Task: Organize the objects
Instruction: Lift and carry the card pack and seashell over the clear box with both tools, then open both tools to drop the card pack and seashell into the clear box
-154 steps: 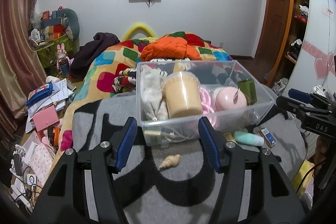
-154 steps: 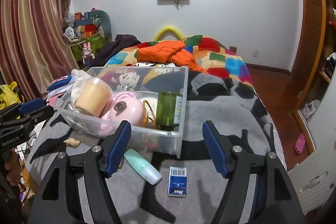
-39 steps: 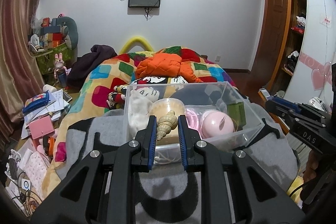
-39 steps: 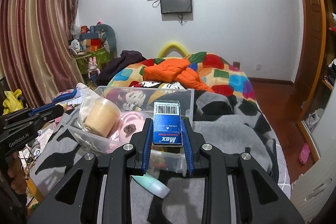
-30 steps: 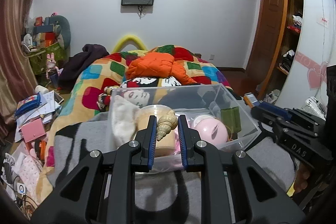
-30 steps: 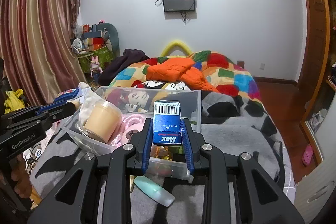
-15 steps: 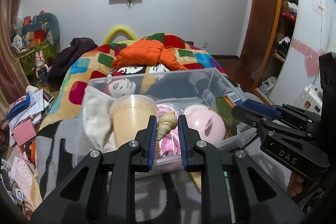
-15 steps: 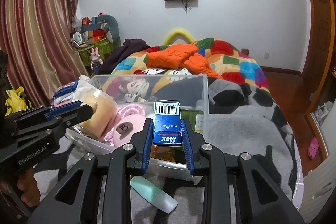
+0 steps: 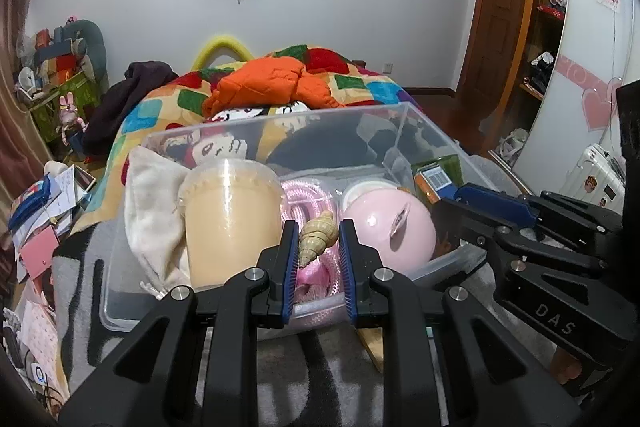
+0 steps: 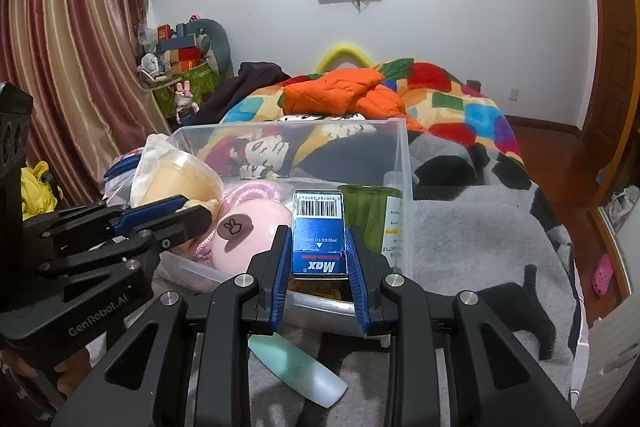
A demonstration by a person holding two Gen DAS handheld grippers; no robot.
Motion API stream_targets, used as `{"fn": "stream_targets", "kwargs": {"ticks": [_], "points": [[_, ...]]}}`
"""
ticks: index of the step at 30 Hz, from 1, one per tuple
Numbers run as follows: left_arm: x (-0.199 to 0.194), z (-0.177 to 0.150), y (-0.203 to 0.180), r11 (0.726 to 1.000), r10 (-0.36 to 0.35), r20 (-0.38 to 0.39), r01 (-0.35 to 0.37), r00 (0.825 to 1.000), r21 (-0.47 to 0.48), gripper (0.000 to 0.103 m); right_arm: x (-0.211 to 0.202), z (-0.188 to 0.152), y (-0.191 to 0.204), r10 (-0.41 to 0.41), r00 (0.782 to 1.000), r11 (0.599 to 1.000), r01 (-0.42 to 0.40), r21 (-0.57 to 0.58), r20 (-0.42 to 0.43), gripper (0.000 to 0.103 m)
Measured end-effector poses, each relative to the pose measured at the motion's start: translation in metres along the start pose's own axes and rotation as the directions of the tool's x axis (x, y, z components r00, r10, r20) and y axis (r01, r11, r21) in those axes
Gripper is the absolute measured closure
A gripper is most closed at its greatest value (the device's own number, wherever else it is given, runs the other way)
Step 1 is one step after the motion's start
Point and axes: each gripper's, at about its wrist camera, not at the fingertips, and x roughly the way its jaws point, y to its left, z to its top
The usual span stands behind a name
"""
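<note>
Left wrist view: my left claw (image 9: 319, 241) is pinched nearly shut on the seashell (image 9: 317, 235), which sits upright between the blue pads, just over the near wall of the clear bin (image 9: 430, 137). Beyond it lie the pink rope (image 9: 306, 193), the beige cup (image 9: 232, 217) and the pink round case (image 9: 388, 225). In the right wrist view, my right claw (image 10: 319, 245) is clamped narrow on the blue Max box (image 10: 319, 237), barcode end up, above the bin's near right part with the green bottle (image 10: 368, 213) just behind. The mint tube (image 10: 298, 367) lies on the grey blanket (image 10: 472, 239) outside the bin, below that claw.

I judge the step in hand to be dropping both items into the bin. To do it well I would carry each claw clearly past the near wall, aim the shell at the gap over the rope and the box at the space before the bottle, then lower and part the pads gently so nothing bounces out.
</note>
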Motion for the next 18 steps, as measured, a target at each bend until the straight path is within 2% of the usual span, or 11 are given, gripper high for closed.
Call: {"fn": "stream_targets", "kwargs": {"ticks": [10,14,18], "points": [[0.0006,0.0000,0.0004,1.000,0.004,0.001,-0.004,1.000,0.007,0.082,0.0012,-0.0017,0.0019,-0.015,1.000,1.000,0.015,-0.018,-0.005,0.078],[-0.0023,0.0006,-0.0013,1.000,-0.005,0.003,0.005,1.000,0.010,0.072,0.0008,-0.0016,0.0012,-0.015,1.000,1.000,0.014,-0.018,-0.014,0.078],[-0.0047,0.0004,-0.0041,1.000,0.004,0.007,-0.005,1.000,0.019,0.070,0.0006,-0.0011,0.0003,-0.013,1.000,1.000,0.013,-0.012,-0.022,0.078]]}}
